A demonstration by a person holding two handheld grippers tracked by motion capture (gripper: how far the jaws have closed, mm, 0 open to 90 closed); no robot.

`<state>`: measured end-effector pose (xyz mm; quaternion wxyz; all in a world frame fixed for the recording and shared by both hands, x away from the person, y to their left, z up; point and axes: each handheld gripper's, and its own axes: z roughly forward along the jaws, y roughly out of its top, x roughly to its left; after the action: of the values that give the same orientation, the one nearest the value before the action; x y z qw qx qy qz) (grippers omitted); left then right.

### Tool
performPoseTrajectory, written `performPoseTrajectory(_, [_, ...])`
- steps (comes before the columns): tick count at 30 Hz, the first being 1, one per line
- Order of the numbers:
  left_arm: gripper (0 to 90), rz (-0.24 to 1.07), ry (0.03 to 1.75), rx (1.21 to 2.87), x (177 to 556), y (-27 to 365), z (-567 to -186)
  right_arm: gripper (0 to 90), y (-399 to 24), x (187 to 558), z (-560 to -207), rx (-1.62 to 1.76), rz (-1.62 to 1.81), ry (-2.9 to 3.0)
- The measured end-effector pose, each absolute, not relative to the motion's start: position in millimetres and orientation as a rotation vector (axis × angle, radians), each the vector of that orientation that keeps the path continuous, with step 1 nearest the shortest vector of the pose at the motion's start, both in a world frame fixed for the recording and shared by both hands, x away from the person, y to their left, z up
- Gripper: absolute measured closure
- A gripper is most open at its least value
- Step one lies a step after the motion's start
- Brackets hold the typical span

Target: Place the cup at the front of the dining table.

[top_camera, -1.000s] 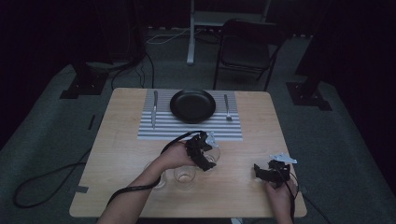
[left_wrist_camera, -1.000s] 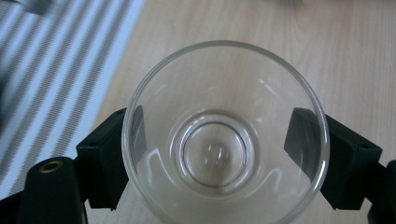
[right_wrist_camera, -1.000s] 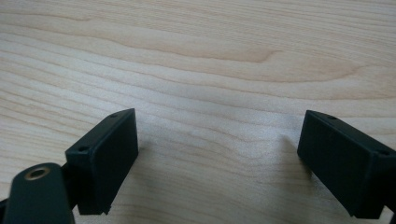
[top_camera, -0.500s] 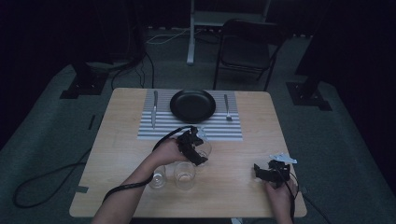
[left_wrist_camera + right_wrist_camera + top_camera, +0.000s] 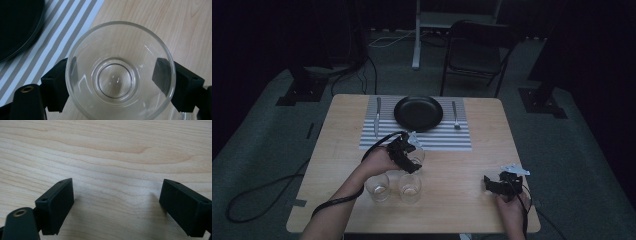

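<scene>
The left gripper (image 5: 120, 82) clamps a clear glass (image 5: 120, 72) at centre frame, seemingly just above the table (image 5: 155, 22). The right gripper (image 5: 117, 205) gapes wide, empty, at lower right.

free: bare table (image 5: 462, 165) centre-right | blocked: two glasses (image 5: 409, 187), plate (image 5: 418, 113)

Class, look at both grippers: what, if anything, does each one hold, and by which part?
The left gripper holds a clear glass, its pads pressing on opposite sides of the wall just below the rim. The right gripper holds nothing; its jaws stand open.
</scene>
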<state>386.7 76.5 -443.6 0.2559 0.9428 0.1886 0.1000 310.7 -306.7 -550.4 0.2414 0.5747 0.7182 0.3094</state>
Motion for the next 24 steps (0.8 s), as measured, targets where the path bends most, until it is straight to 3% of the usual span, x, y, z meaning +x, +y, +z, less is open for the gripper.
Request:
performPoseTrajectory(13, [18.5,0.323,0.648,2.539,392,109,-449,11.8,-307,311,-550,1.572,0.846,1.964])
performPoseTrajectory(24, [18.5,0.369,0.859,2.442,410,132,-457,11.8,-307,311,-550,1.575,0.847,1.963])
